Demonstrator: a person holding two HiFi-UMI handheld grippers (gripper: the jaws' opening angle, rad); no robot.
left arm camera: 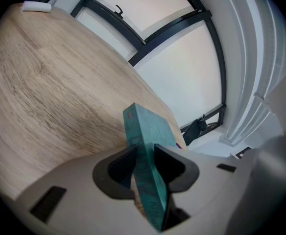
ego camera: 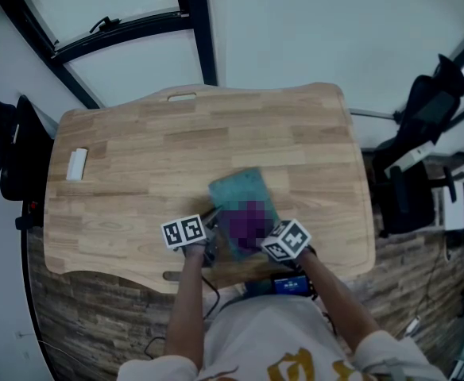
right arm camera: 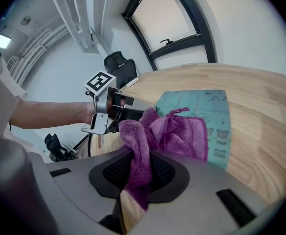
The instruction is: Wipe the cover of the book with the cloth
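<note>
Just cloth (right arm camera: 175, 131) on book (right arm camera: 217, 106), print unreadable

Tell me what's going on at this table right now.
A person is working a gripper in each hand over a wooden table. The left gripper is clamped on the edge of a teal book, steadying it. The right gripper pinches a purple cloth, which lies bunched on the book's cover.

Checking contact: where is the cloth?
Right gripper view, centre: the cloth, clamped in the right gripper, lies bunched on the book, right of the left gripper.
</note>
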